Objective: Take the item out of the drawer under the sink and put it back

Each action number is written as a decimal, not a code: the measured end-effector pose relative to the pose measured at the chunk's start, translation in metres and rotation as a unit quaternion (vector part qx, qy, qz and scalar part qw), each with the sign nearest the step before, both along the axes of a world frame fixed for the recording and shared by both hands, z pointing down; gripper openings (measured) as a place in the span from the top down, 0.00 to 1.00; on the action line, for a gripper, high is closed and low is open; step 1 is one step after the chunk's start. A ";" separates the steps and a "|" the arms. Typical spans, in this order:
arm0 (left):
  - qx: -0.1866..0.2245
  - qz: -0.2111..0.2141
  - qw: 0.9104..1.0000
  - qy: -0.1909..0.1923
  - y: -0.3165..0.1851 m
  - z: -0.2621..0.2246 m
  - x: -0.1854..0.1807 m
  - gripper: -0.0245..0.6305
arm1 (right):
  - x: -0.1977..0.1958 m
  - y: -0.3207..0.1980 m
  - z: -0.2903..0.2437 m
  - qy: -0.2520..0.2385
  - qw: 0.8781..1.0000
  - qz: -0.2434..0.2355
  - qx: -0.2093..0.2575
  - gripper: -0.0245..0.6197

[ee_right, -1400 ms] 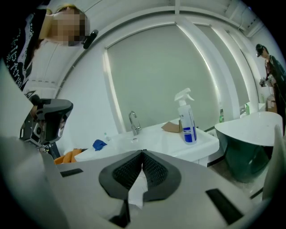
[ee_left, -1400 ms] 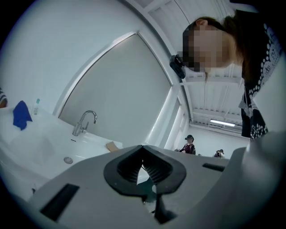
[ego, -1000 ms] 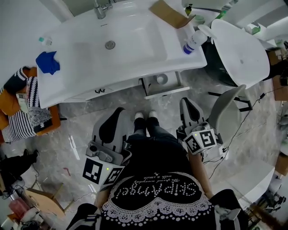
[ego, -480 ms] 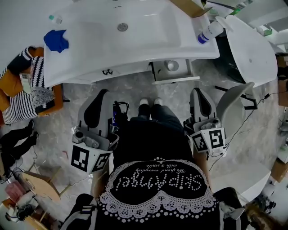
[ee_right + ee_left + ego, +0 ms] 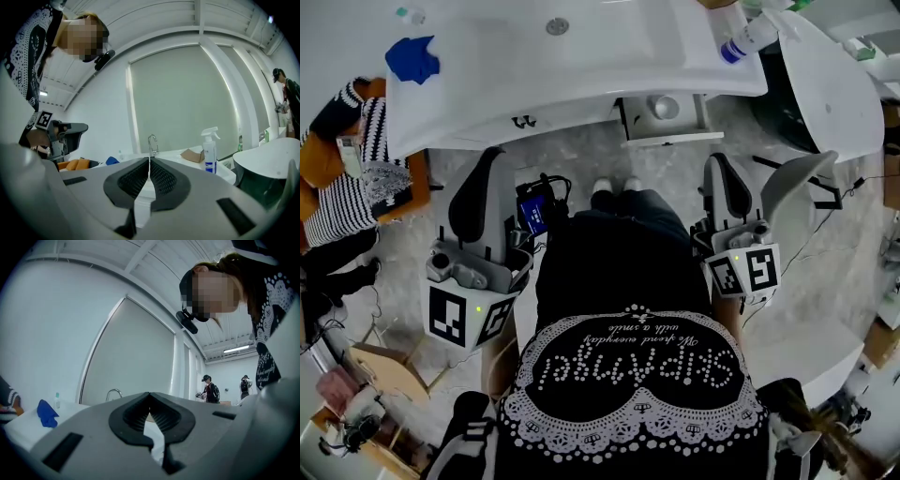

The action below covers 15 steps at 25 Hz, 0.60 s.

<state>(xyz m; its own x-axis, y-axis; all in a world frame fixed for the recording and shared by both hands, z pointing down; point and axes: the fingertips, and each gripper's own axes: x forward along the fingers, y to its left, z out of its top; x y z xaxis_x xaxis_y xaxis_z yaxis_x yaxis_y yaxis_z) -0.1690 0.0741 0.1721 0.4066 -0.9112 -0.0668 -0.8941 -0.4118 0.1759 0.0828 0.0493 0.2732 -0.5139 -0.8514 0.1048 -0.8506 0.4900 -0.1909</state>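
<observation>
Below the sink (image 5: 609, 66), my left tongs (image 5: 486, 161) hang closed and empty, the item (image 5: 664, 106) sits in the open drawer (image 5: 673, 140), and my right tongs (image 5: 718, 165), closed too, must, I judge, open and reach in to start taking it out.

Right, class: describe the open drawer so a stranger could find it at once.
Find the long white sink at the top of the head view. Under its front edge, right of centre, a small white drawer is pulled out with a round item inside; the front to its left is shut.
</observation>
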 end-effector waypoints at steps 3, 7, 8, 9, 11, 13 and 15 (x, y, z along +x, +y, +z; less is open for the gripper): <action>0.007 -0.003 1.000 -0.001 0.001 -0.002 -0.004 0.96 | -0.003 0.002 -0.001 0.000 1.000 -0.003 0.005 0.93; 0.003 0.014 1.000 0.012 0.001 0.001 0.008 0.96 | -0.004 0.005 0.000 -0.004 1.000 -0.003 0.005 0.93; 0.002 0.018 1.000 0.016 0.001 0.001 0.012 0.96 | -0.004 0.006 -0.001 -0.004 1.000 -0.004 0.005 0.93; 0.001 0.021 1.000 0.020 0.000 0.002 0.015 0.96 | -0.005 0.007 -0.001 -0.004 1.000 -0.004 0.006 0.93; -0.004 0.028 0.999 0.028 0.000 0.004 0.022 0.96 | -0.005 0.008 -0.003 -0.004 1.000 -0.006 0.009 0.93; -0.010 0.036 0.999 0.034 -0.001 0.005 0.028 0.96 | -0.007 0.010 -0.005 0.002 1.000 -0.008 0.015 0.93; -0.014 0.039 0.999 0.031 -0.002 0.008 0.031 0.96 | -0.008 0.012 -0.007 0.011 1.000 -0.009 0.024 0.93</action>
